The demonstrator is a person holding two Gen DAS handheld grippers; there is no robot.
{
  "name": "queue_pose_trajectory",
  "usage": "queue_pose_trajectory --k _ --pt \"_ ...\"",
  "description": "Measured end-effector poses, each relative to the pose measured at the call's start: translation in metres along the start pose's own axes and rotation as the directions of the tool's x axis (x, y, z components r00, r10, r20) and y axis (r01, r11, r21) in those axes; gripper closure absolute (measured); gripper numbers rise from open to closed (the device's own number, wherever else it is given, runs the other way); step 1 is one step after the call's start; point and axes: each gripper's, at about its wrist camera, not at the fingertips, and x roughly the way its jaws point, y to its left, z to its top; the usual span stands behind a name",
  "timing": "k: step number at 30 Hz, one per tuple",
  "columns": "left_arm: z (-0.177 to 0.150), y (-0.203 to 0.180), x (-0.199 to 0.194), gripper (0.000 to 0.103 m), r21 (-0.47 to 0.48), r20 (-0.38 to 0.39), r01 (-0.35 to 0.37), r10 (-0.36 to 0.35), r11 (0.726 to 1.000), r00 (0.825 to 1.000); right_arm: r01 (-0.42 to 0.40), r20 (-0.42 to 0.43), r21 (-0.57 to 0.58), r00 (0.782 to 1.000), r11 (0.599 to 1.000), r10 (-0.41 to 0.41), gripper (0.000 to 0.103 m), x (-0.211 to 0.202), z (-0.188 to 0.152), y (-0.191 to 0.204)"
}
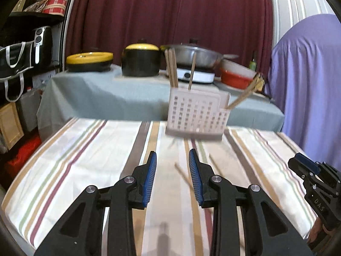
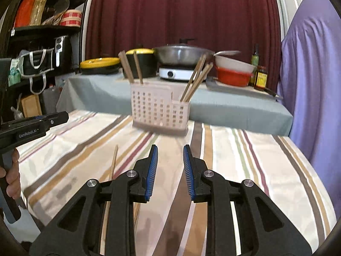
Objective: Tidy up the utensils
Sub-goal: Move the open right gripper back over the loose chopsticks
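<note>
A pale pink perforated utensil holder stands at the far side of the striped table, with several wooden chopsticks upright in its compartments. A loose chopstick lies on the cloth between and under my left gripper's fingers; another lies just right of it. My left gripper is open and empty above them. My right gripper is open and empty; a loose chopstick lies left of it. The right gripper shows at the left wrist view's right edge, the left gripper at the right wrist view's left edge.
The striped tablecloth covers the near table. Behind it a grey-clothed table carries yellow-lidded pots, a steel pan on a burner, red and white bowls and bottles. Shelves stand left; a purple-draped shape stands right.
</note>
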Motion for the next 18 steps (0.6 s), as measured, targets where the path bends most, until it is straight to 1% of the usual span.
queue_pose_trajectory --k 8,18 --pt "-0.029 0.004 -0.003 0.071 0.003 -0.046 -0.014 0.014 1.0 0.999 -0.018 -0.035 0.0 0.999 1.0 0.018 0.079 -0.005 -0.031 0.01" --pt "-0.058 0.002 -0.004 0.071 0.006 -0.089 -0.009 0.009 1.0 0.996 -0.043 -0.076 -0.018 0.996 0.999 0.042 0.079 -0.004 -0.064 0.02"
